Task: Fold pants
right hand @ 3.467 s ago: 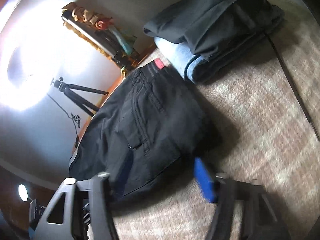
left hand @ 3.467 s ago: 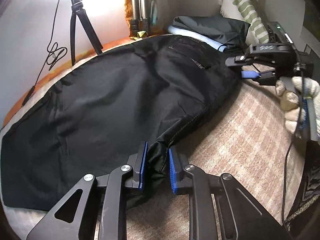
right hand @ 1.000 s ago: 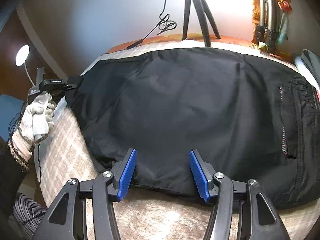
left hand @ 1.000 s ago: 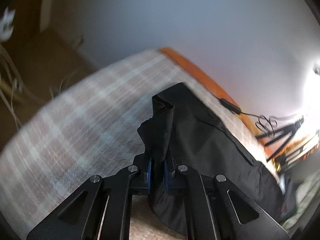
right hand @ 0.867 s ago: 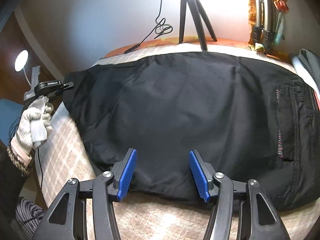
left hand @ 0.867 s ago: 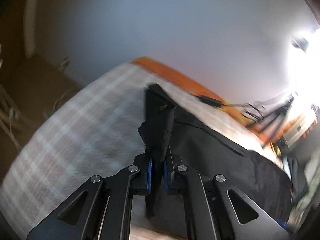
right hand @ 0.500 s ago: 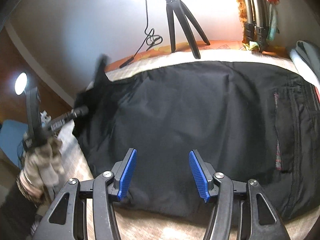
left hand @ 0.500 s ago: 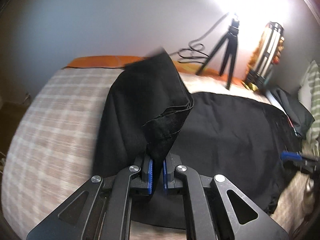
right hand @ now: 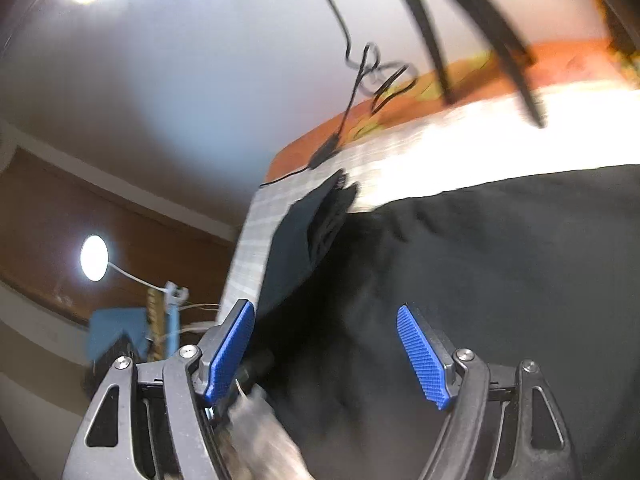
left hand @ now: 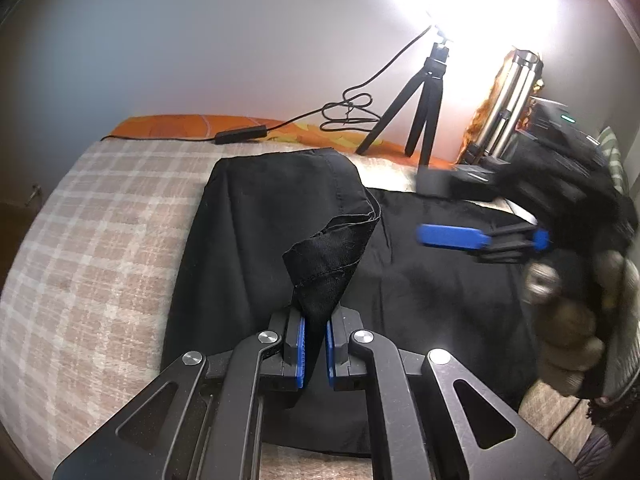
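Black pants lie spread on a plaid bedcover. My left gripper is shut on the pants' hem end and holds it lifted and folded over the rest of the pants. My right gripper is open and empty, hovering over the black fabric; in the left wrist view it shows blurred at the right, above the pants. The lifted hem shows in the right wrist view at the bed's far end.
A small black tripod and a coiled cable stand on the orange strip by the wall. Metal tubes stand at the back right. A round lamp glows left of the bed.
My left gripper has carried the hem end up and over the pants towards the waist. My right gripper has swung in low over the fabric towards the lifted end.
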The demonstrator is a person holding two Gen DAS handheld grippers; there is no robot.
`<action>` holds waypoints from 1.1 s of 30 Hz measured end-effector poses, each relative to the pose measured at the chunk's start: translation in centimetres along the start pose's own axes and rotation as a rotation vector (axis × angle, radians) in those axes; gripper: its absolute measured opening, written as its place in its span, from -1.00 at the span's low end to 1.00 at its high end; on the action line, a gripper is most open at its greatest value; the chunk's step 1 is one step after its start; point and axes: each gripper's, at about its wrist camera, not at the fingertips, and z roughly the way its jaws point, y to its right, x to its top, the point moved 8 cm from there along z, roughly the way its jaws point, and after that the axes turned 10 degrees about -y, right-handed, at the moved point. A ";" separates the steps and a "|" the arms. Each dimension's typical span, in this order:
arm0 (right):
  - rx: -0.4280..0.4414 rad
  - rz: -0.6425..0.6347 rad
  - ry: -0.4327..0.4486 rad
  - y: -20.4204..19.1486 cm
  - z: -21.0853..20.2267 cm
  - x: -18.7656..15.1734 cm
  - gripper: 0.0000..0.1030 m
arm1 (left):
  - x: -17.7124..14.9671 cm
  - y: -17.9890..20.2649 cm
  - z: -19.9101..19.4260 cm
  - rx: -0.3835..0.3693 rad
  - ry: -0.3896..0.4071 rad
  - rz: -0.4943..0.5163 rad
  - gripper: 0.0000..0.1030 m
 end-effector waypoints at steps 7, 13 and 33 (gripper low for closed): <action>0.079 0.100 -0.045 0.1 4.4 1.7 -0.42 | -1.0 2.0 0.8 -0.011 -0.032 0.072 -0.88; -0.011 0.030 -0.037 -0.5 4.4 1.6 -0.85 | -1.6 1.8 0.8 0.011 -0.040 0.091 -0.63; -0.186 -0.074 0.068 -0.4 -1.7 1.1 -0.97 | -2.6 8.4 -1.5 -0.047 0.022 0.190 -0.77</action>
